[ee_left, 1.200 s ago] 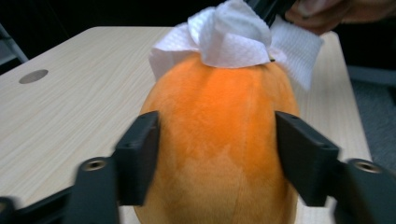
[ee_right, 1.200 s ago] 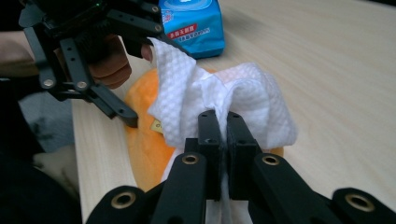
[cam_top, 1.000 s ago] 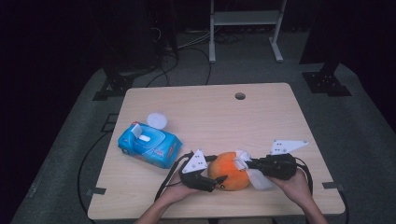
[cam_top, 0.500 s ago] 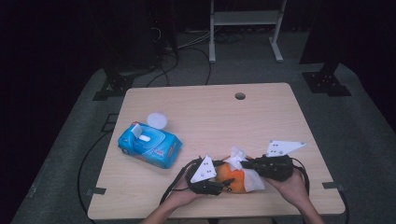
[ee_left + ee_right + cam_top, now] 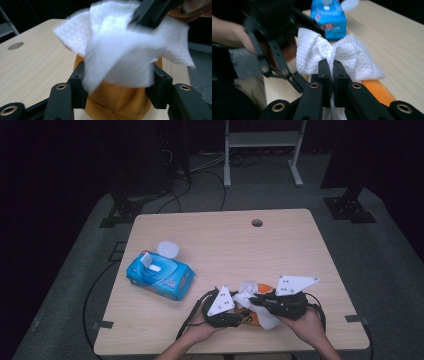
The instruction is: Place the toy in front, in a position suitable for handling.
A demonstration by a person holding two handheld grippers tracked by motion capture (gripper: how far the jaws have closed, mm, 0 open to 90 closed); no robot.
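A round orange soft object [image 5: 117, 102] sits near the table's front edge, clamped at both sides by the jaws of my left gripper [image 5: 117, 83]. In the high view the left gripper [image 5: 238, 316] lies just left of the orange object [image 5: 251, 316]. A white wipe [image 5: 352, 57] is pinched between the closed jaws of my right gripper [image 5: 331, 67], and it drapes over the top of the orange object [image 5: 374, 87]. From above, the right gripper [image 5: 256, 301] reaches in from the right, with the wipe [image 5: 246, 289] bunched at its tips.
A blue pack of wipes [image 5: 160, 276] lies on the left of the wooden table [image 5: 280, 245], with a round white lid [image 5: 168, 248] behind it. A cable hole [image 5: 257, 223] is at the back. Cables trail off the front edge.
The left gripper has shifted right with the orange object. The right gripper has moved slightly left, and the wipe now covers more of the orange object.
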